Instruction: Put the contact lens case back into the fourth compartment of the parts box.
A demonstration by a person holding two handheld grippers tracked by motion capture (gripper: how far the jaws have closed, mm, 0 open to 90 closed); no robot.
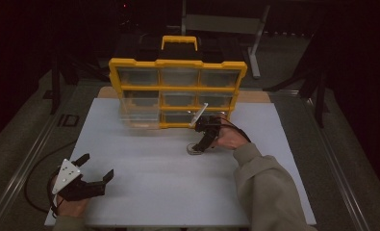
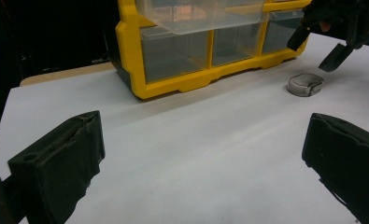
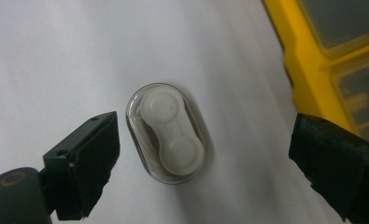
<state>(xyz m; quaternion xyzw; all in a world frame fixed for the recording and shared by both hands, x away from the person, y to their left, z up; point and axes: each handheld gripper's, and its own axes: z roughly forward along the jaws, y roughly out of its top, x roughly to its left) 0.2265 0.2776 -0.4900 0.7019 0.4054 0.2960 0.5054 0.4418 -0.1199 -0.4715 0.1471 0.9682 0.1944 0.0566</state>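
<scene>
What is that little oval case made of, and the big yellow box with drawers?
The case looks like clear glossy plastic: you can see the white two-cup piece inside through it. The box looks like hard yellow plastic with a dull sheen; its drawers look like clear, slightly cloudy plastic.

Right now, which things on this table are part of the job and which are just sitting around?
In the job:
- small clear oval case lying on the white board
- right gripper, open over it
- yellow drawer organizer, one drawer pulled out

Just there:
- left gripper, open, off to the side
- white board
</scene>
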